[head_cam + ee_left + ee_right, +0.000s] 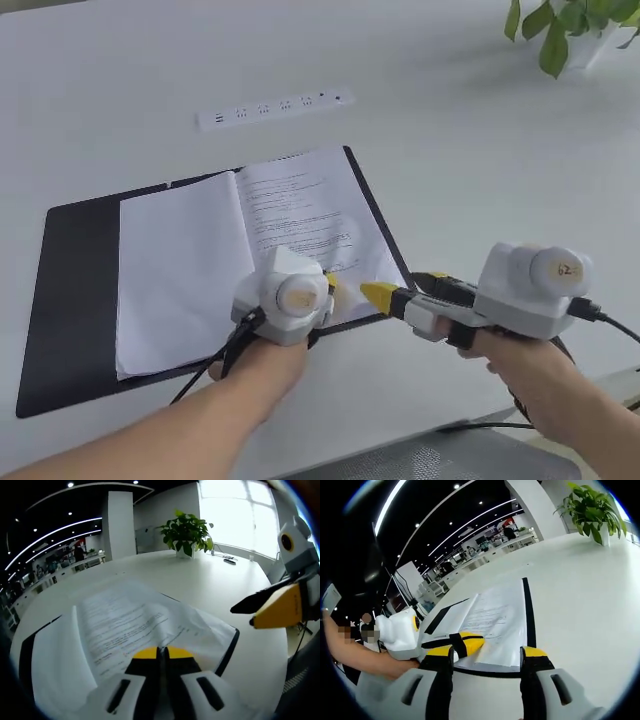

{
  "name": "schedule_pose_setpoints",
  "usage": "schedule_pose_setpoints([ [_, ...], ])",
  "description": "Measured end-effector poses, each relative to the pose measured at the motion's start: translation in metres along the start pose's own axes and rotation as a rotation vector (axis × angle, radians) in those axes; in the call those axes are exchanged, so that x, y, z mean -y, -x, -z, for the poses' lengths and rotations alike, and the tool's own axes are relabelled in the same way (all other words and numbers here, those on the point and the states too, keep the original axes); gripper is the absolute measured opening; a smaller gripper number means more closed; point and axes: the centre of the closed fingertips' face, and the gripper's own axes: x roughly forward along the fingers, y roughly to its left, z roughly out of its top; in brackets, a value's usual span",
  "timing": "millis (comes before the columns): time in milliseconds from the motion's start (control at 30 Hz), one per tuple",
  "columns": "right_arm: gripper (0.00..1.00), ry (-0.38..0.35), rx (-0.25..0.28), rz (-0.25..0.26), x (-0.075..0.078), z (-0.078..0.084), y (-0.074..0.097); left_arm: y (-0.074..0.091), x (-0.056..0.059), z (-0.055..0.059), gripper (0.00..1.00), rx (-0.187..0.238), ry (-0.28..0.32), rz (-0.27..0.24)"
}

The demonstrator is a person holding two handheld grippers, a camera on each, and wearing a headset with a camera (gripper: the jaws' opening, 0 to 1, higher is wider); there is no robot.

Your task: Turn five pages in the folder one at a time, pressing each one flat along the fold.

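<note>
A black folder (75,300) lies open on the white table. A blank turned page (180,265) lies on its left and a printed page (300,215) on its right. My left gripper (328,288) is shut, with its yellow tips (160,652) down on the printed page (130,625) near that page's lower edge. I cannot tell whether paper is caught between the jaws. My right gripper (405,290) is open with its jaws wide apart (487,655). It points at the folder's lower right corner (526,610), just off the page and close to the left gripper (470,641).
A white power strip (275,108) lies beyond the folder. A potted plant (570,25) stands at the far right corner. Cables trail from both grippers toward the table's near edge (420,440). A person stands far left in the right gripper view.
</note>
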Motion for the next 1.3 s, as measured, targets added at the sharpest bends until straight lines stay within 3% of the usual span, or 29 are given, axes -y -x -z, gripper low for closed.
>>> schedule_pose_setpoints([
  [367,0.44,-0.089,-0.048,0.004,0.011,0.015,-0.014,0.002,-0.001,0.0,0.03,0.008,0.009,0.002],
  [533,0.35,-0.109,-0.029,0.0,0.011,0.014,-0.016,0.002,-0.002,0.0,0.03,0.01,0.01,0.004],
  [933,0.1,-0.192,0.004,0.049,0.026,0.014,-0.012,0.002,-0.002,0.0,0.03,0.011,0.014,0.003],
  [1300,0.01,-0.277,0.03,0.061,0.034,0.013,-0.008,0.001,-0.002,0.0,0.03,0.009,0.011,0.002],
])
